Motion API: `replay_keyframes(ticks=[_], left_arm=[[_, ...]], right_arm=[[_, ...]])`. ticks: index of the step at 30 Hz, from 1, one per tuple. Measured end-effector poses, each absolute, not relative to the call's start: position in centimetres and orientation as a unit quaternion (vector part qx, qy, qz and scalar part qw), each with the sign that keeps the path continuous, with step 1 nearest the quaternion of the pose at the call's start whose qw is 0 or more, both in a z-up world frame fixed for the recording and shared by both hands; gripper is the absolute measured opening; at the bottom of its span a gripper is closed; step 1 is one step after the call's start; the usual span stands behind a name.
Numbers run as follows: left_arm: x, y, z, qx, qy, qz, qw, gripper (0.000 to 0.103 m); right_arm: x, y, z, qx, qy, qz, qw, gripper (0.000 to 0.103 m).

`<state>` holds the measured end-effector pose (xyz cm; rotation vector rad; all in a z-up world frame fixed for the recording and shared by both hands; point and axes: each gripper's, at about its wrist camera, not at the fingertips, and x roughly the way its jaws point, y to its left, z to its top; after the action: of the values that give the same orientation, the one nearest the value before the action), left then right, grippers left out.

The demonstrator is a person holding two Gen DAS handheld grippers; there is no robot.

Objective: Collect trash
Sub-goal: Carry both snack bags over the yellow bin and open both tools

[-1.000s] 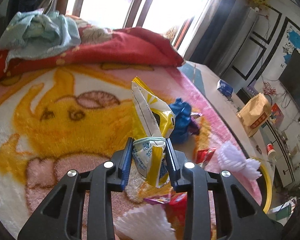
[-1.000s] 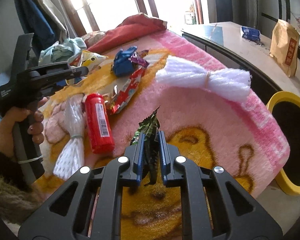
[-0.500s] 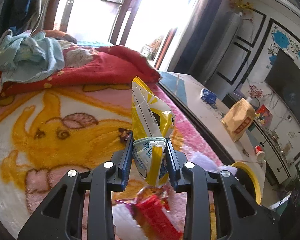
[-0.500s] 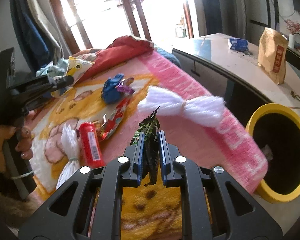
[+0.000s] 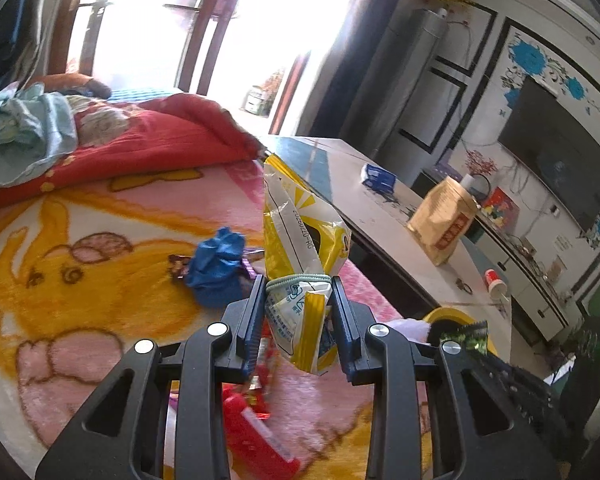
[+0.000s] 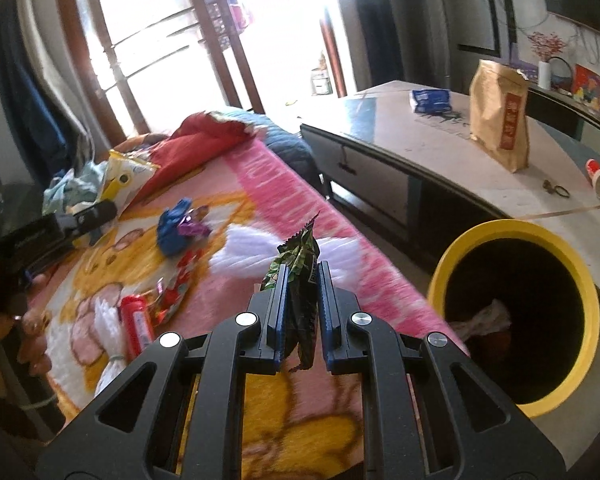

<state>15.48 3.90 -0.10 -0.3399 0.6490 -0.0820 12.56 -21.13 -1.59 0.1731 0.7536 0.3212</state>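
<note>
My left gripper (image 5: 299,316) has its fingers clamped on a yellow snack bag (image 5: 300,232); my right gripper (image 6: 300,308) pinches a green wrapper (image 6: 298,264). The yellow bin (image 6: 516,316) sits at three o'clock. Release early and the light wrapper flutters onto the bed (image 6: 340,224). Print on the bag isn't legible to me.

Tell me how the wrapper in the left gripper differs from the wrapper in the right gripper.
The yellow wrapper is yellow and white, while the green wrapper is dark green. The yellow wrapper is bigger, puffed and standing well above the left gripper; the green wrapper is thin, crumpled and barely tops the right gripper. Both are pinched upright between shut fingers, off the blanket.
</note>
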Motion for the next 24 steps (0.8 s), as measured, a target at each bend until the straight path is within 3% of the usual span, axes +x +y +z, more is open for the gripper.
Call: replay_keyframes(ticks=[24], left_arm=[[17.5,-6.5,-0.2,-0.089,0.337,-0.146,0.926,0.03]], right_arm=[[14.6,-30.2,-0.3,0.126,0.334,0.048,0.933,0.009]])
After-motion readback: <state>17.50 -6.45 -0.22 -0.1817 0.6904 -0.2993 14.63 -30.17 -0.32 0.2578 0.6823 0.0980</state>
